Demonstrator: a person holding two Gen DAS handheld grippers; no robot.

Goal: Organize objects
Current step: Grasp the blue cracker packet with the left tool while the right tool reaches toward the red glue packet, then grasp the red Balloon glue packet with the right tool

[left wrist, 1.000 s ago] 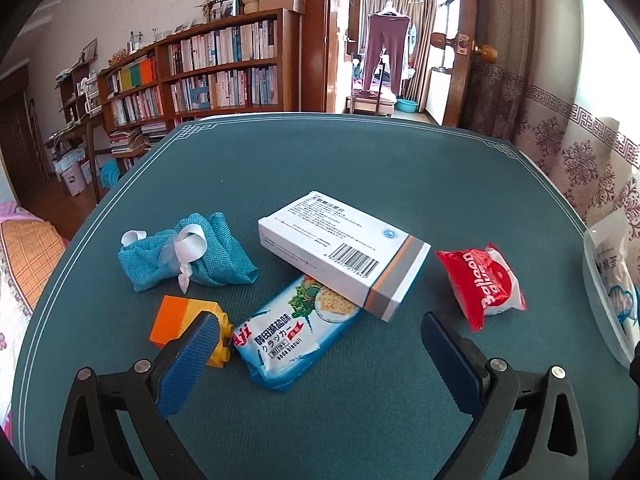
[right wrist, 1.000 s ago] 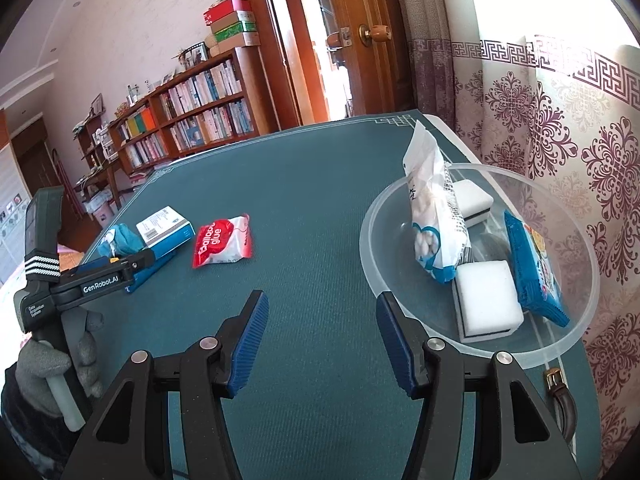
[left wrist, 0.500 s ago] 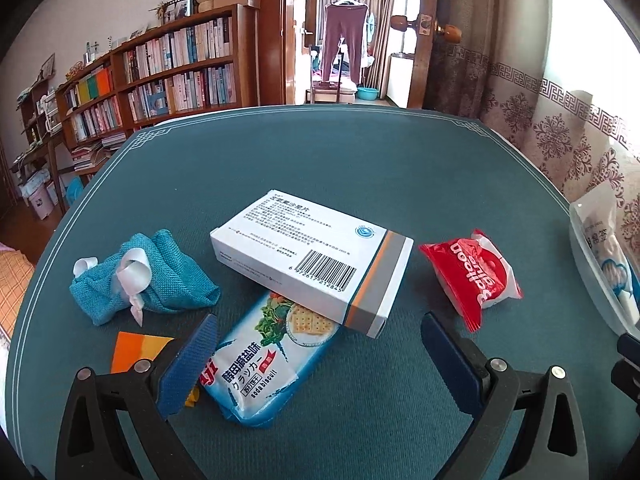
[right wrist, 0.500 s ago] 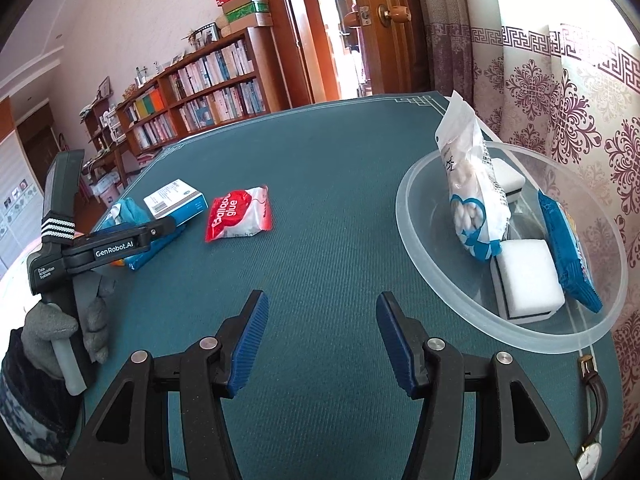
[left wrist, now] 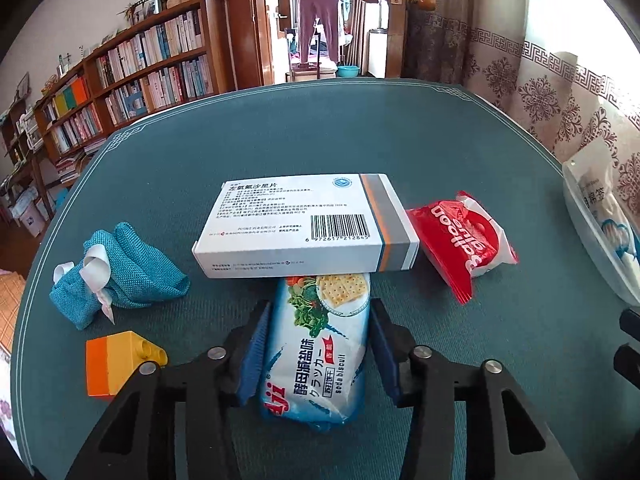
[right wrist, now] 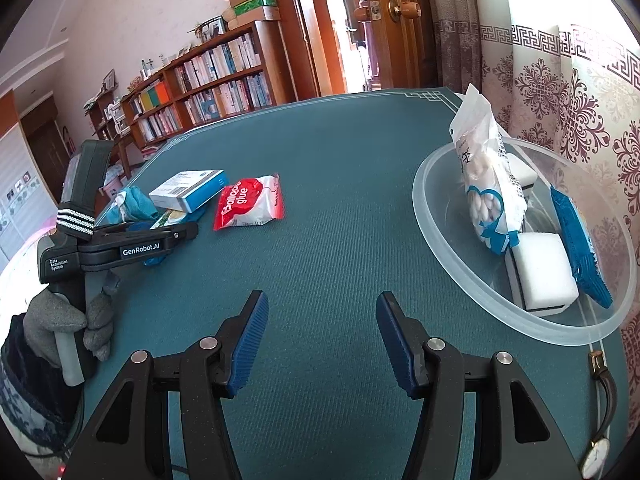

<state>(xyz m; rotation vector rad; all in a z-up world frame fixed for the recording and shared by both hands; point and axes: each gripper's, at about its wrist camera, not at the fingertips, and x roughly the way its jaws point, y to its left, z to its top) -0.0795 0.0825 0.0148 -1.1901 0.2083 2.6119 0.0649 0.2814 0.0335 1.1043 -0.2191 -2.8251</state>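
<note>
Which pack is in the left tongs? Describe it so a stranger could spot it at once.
On the green table, find the white box lying among the loose things. From under its near edge sticks a pale blue cracker pack, clamped in the left tongs. Only it bears a picture of crackers and greens.

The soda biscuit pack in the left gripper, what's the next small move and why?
Probably slide it back toward you before lifting. The left gripper has just been closing and now pinches the soda biscuit pack, but the pack's far end sits under the white medicine box; a straight lift would likely tip that box onto the red Balloon glue packet.
</note>
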